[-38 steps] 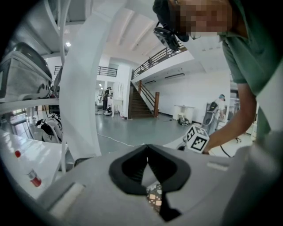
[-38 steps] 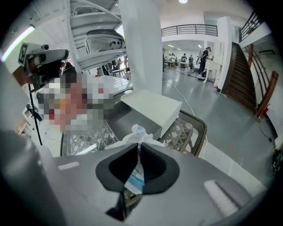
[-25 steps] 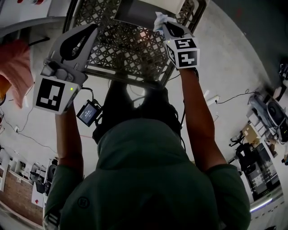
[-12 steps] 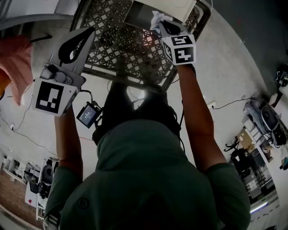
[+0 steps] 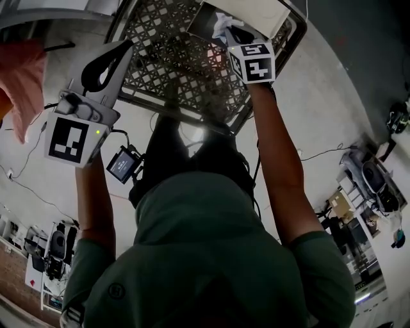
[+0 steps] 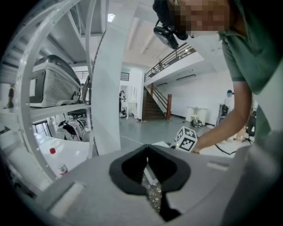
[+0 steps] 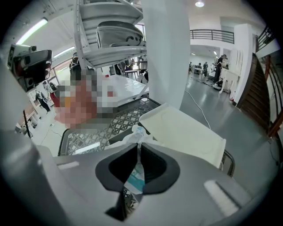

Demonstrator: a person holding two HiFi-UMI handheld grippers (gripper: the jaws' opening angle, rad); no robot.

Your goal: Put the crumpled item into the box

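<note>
The task is partway done. The right gripper [image 5: 230, 32] has the crumpled item [image 5: 221, 24], a wad of white with a teal patch, pinched between its pads. Its jaws have just eased apart a little, but in the right gripper view the crumpled item [image 7: 135, 176] sits squeezed in the narrow slot between them, so the hold looks intact. The gripper hangs over the far end of the metal mesh table [image 5: 173, 57], right at the near edge of the white box [image 5: 269, 16]. The item is in the air, not yet inside. What remains, as I judge it, is to carry it over the opening and let go.

The left gripper [image 5: 122, 48] hovers over the table's other side. Its jaws are pressed together with nothing between them, and only the mesh shows through the slit.

The box is the hard part to read. The head view cuts it off at the top edge. The right gripper view shows mostly a pale flap [image 7: 181, 132], possibly an open lid, and the gripper's own body covers where the opening would be. I cannot tell how deep the box is, or whether anything lies in it.
</note>
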